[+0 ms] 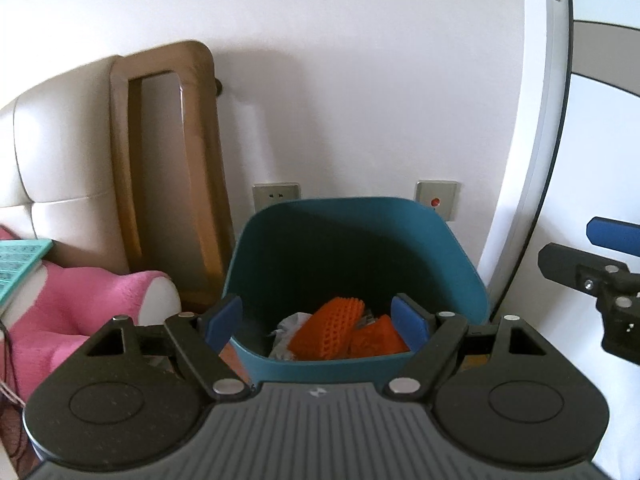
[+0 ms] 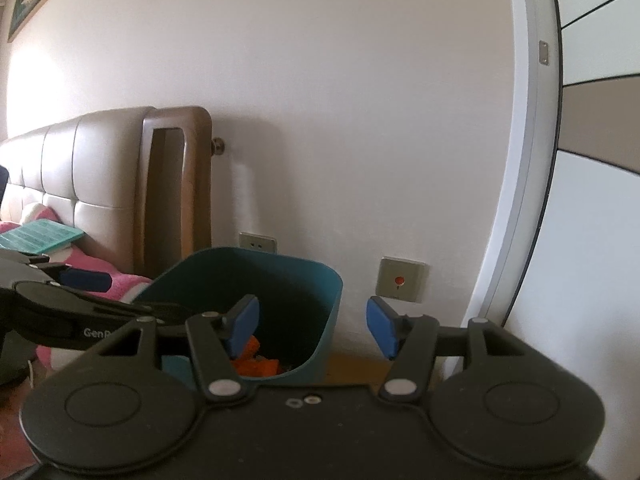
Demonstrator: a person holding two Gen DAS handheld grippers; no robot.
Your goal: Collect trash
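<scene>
Teal bin [image 1: 356, 280] sits lower centre of frame, against the wall for easy dropping; orange trash [image 1: 340, 332] lies inside. Left gripper [image 1: 316, 324] and right gripper [image 2: 308, 326] gape wide, both empty.

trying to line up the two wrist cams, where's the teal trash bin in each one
Left wrist: the teal trash bin sits at lower centre, straight ahead, orange trash inside.
Right wrist: the bin sits lower centre-left, partly behind the gripper's left finger.
Shared landmark: the wall plate with the red button, right of the bin.
</scene>
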